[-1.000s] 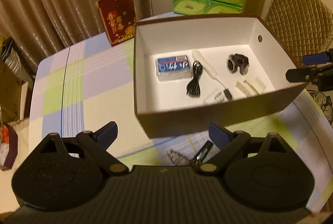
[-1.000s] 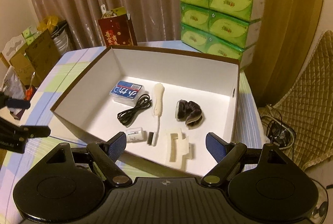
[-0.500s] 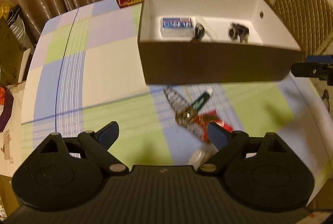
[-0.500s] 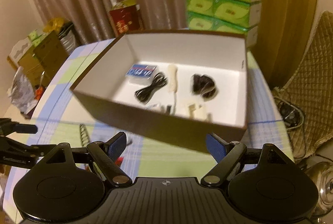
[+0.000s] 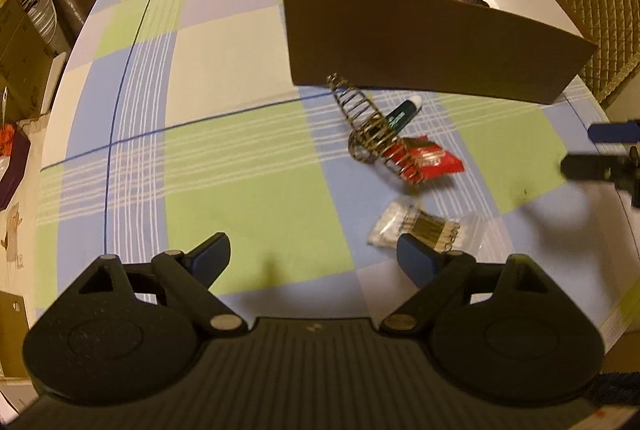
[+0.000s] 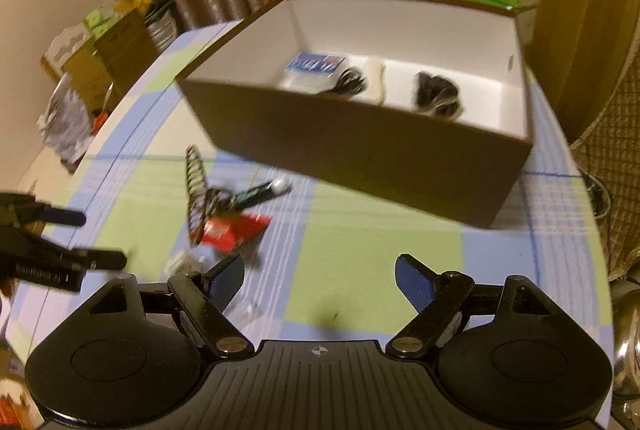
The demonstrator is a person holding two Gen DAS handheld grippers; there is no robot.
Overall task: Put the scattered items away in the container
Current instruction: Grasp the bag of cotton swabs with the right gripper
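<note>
The left gripper (image 5: 314, 254) fills the bottom of the left wrist view with its blue-padded fingers spread wide and nothing between them, hovering over the checked tablecloth (image 5: 224, 158). Just beyond its right finger, low and right of centre, lies a clear bag of cotton swabs (image 5: 416, 226). Above that, near the middle of the frame, a coiled metal spring holder (image 5: 370, 130) lies tilted across a red packet (image 5: 434, 160), with a dark green pen (image 5: 402, 112) poking out toward the brown box (image 5: 420, 50) in the upper right. The box stands open with a white inside (only the tops of a blue pack and a dark bundle show over its near wall from here). In the right wrist view the right gripper (image 6: 320, 280) sits at the bottom of the frame, its fingers also wide apart and empty above the cloth, while the blue pack (image 6: 316, 64), a black cable (image 6: 350, 82) and the dark bundle (image 6: 436, 94) lie on the box floor in the upper centre. The scattered spring, pen and red packet appear blurred at the middle left.
</note>
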